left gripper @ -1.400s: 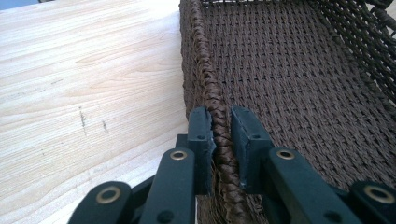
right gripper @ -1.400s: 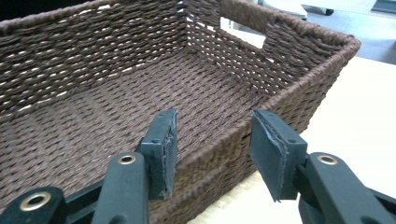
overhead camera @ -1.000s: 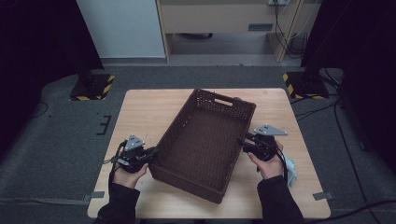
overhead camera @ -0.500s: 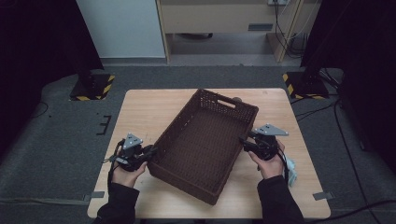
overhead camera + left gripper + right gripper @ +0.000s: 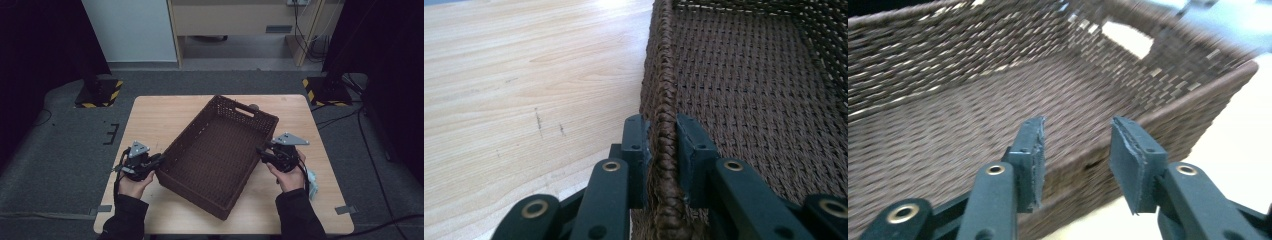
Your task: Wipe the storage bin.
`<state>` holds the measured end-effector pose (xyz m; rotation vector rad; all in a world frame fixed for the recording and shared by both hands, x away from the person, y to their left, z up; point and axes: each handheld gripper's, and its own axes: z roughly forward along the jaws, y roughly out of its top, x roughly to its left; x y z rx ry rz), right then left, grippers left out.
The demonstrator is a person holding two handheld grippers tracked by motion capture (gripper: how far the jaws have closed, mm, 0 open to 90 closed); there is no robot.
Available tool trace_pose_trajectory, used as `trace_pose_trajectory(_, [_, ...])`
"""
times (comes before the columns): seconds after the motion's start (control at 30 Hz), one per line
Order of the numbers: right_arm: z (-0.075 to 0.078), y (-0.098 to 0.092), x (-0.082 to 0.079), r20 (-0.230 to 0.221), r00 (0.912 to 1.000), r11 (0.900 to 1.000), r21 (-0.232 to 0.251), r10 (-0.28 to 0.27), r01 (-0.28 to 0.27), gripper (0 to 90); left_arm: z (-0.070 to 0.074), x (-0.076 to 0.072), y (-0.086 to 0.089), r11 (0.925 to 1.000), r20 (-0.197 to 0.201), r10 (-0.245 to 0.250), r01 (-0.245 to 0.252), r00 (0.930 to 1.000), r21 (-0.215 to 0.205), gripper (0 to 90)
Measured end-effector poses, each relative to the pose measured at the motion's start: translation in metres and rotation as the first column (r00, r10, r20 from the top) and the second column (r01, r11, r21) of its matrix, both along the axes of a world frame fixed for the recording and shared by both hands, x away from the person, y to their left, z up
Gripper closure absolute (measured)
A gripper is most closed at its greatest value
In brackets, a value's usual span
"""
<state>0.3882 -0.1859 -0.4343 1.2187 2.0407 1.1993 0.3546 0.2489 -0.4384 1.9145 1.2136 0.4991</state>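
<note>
A light wooden table [image 5: 150,120] carried a large brown woven basket [image 5: 220,150], set askew across its middle, with a handle cutout in its far end wall. At the basket's left long side, the left gripper [image 5: 154,164] was pinching the braided rim [image 5: 665,100], one pad on each side of it. At the right long side, the right gripper [image 5: 261,151] had its jaws spread, just opened wider, above the rim and pressing on nothing. A pale crumpled object [image 5: 311,181] lay near the right hand [image 5: 289,176].
</note>
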Motion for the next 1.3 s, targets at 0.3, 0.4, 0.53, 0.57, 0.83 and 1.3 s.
trace_pose_trajectory(0.3, [-0.011, -0.001, 0.007, 0.022, 0.9994, 1.0, 0.008, -0.026, 0.025, 50.2, 0.0, 0.003, -0.002, 0.9989, 0.005, 0.034, -0.034, 0.9994, 0.033, 75.6])
trace_pose_trajectory(0.4, [-0.011, 0.001, 0.006, 0.02, 0.9996, 1.0, 0.001, -0.021, 0.021, 49.5, -0.001, 0.008, 0.002, 0.9989, 0.0, 0.044, -0.044, 0.999, 0.014, 74.0])
trace_pose_trajectory(0.53, [-0.01, 0.002, 0.006, 0.007, 0.9997, 1.0, 0.0, -0.023, 0.023, 50.1, -0.001, 0.006, 0.003, 0.999, 0.011, 0.043, -0.043, 0.999, 0.009, 71.5])
trace_pose_trajectory(0.57, [-0.01, 0.002, 0.006, 0.002, 0.9997, 1.0, 0.0, -0.025, 0.025, 50.3, 0.0, 0.005, 0.003, 0.9991, 0.012, 0.039, -0.039, 0.9992, 0.013, 71.2])
trace_pose_trajectory(0.83, [-0.004, 0.002, 0.001, -0.035, 0.9994, 1.0, -0.018, 0.003, -0.003, 50.5, -0.001, 0.009, 0.006, 0.9976, 0.01, 0.065, -0.066, 0.9978, 0.021, 71.8])
trace_pose_trajectory(1.3, [-0.008, -0.004, 0.003, -0.003, 0.9987, 0.999, 0.002, -0.051, 0.051, 47.3, 0.007, 0.005, 0.015, 0.995, 0.044, 0.098, -0.097, 0.9942, -0.024, 61.9])
